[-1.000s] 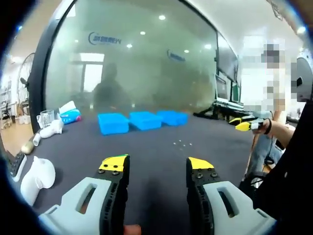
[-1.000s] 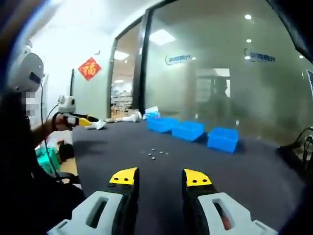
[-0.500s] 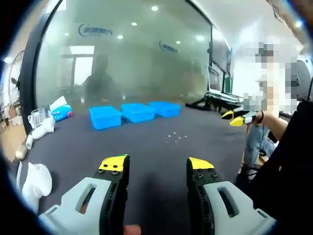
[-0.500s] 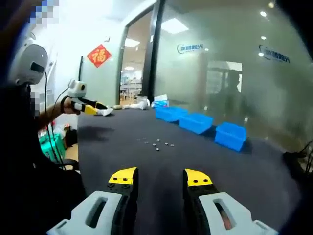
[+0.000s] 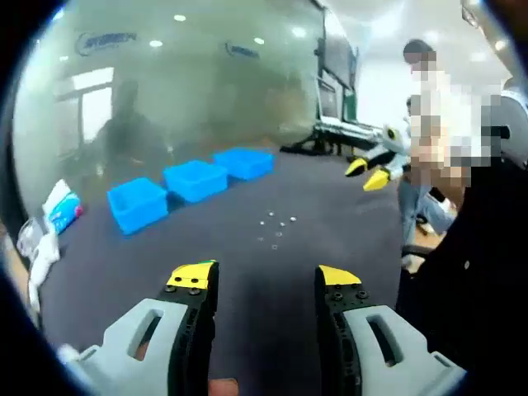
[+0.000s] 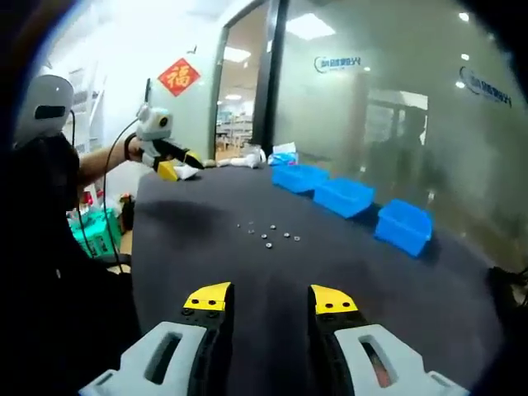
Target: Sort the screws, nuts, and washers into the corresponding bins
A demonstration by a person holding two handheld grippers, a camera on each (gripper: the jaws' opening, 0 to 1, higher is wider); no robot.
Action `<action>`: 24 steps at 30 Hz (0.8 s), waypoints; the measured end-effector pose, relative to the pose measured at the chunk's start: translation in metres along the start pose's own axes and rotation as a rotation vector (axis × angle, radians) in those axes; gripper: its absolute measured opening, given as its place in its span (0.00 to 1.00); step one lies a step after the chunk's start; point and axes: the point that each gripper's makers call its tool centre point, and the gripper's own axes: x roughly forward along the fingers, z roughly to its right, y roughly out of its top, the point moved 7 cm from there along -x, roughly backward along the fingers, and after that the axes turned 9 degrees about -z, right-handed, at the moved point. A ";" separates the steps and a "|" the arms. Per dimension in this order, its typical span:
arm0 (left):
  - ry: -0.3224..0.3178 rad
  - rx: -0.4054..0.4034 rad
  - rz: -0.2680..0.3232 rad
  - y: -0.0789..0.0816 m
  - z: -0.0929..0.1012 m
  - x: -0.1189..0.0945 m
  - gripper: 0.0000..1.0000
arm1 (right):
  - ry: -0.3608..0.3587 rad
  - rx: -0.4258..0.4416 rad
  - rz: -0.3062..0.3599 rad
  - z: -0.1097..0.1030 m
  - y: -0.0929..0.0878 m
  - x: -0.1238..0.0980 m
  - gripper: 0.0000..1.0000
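Several small screws, nuts and washers (image 5: 276,227) lie scattered on the dark table (image 5: 247,264); they are the same loose hardware (image 6: 268,235) in the right gripper view. Three blue bins stand in a row behind them: the first bin (image 5: 136,204), the middle bin (image 5: 195,179) and the third bin (image 5: 245,162). In the right gripper view the row reads bin (image 6: 299,176), bin (image 6: 346,196), bin (image 6: 404,224). My left gripper (image 5: 264,276) is open and holds nothing, well short of the hardware. My right gripper (image 6: 270,299) is open and holds nothing too.
White items and a blue-white packet (image 5: 58,206) lie at the table's far left end. The right gripper (image 5: 371,173) hangs in the air off the table's right side. A person in dark clothes (image 5: 462,247) stands there. A glass wall (image 6: 396,107) runs behind the bins.
Both views have swung and tilted with the hands, so the bins now slant across the left gripper view. The hardware and bins stay put. Both grippers remain open.
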 end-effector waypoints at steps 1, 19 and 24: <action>-0.013 0.016 -0.018 0.003 -0.001 0.004 0.46 | 0.001 -0.010 -0.010 0.001 0.000 0.001 0.32; -0.164 0.254 -0.228 0.062 -0.011 0.079 0.47 | 0.024 -0.055 -0.073 0.005 0.003 0.010 0.32; -0.183 0.303 -0.295 0.070 -0.003 0.101 0.46 | 0.023 -0.050 -0.063 0.002 0.003 0.009 0.32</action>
